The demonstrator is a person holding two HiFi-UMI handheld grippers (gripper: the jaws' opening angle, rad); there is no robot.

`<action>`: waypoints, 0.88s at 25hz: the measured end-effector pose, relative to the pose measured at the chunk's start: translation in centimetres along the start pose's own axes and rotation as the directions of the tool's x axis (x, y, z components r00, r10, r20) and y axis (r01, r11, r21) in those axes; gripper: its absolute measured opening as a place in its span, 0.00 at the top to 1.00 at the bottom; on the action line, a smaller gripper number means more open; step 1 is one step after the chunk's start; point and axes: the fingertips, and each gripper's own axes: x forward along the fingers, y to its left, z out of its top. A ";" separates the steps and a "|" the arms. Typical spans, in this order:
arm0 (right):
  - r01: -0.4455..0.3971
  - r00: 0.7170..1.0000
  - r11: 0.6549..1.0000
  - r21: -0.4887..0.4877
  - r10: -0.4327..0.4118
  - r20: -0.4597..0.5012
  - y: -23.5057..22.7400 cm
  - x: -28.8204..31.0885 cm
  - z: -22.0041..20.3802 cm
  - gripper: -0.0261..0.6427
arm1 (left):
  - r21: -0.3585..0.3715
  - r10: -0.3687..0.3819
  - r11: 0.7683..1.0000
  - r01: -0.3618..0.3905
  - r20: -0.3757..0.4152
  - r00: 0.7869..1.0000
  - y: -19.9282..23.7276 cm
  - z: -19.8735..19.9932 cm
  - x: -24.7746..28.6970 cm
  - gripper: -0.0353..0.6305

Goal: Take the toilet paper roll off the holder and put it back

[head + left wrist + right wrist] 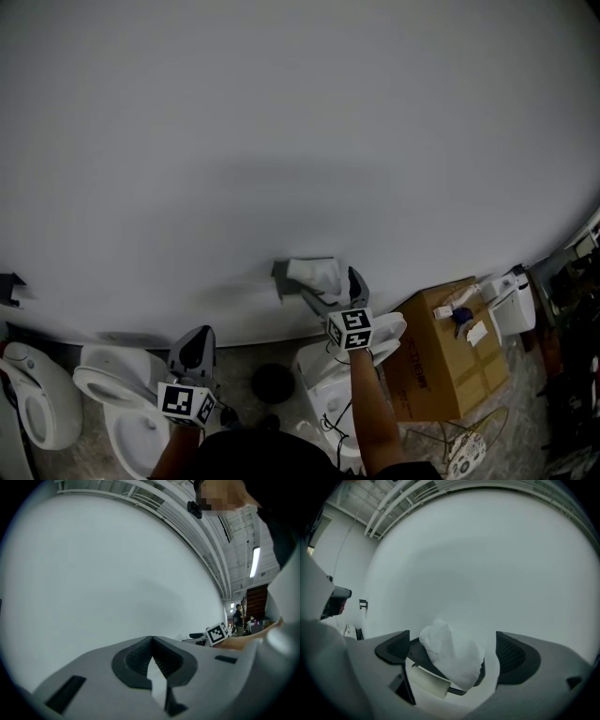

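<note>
Right gripper view: our right gripper (454, 651) is spread wide around the holder (417, 652) where the toilet paper roll (429, 682) hangs under loose paper (452, 660), so we might pinch just paper instead; left gripper (152, 641) is pressed together, empty.

Floor (240, 358) with toilets (117, 389), cardboard box (448, 356)

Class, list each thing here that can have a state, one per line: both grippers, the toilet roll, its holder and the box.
Left gripper: jaws shut, empty.
Right gripper: jaws apart, nothing gripped.
Pale toilet paper roll: mounted on the holder.
Dark wall-mounted holder: loaded, framed between the right gripper's jaws.
Crumpled white paper: lying on the holder's top.
Brown cardboard box: closed.
</note>
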 end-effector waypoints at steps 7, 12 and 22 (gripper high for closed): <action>-0.013 0.998 0.999 -0.044 0.010 -0.067 -0.4 1.9 -1.4 0.17 | -0.003 0.013 1.000 -0.013 -0.014 1.000 0.5 -0.3 0.1 0.94; -0.031 0.996 0.998 -0.047 0.026 -0.089 -0.4 2.8 -1.8 0.21 | 0.000 0.015 1.000 -0.015 -0.003 1.000 1.1 -1.3 -0.1 0.94; -0.055 0.990 0.990 -0.130 0.037 -0.135 0.6 3.8 -2.5 0.42 | 0.002 0.031 1.000 -0.031 -0.009 0.999 1.8 -1.3 -0.1 0.94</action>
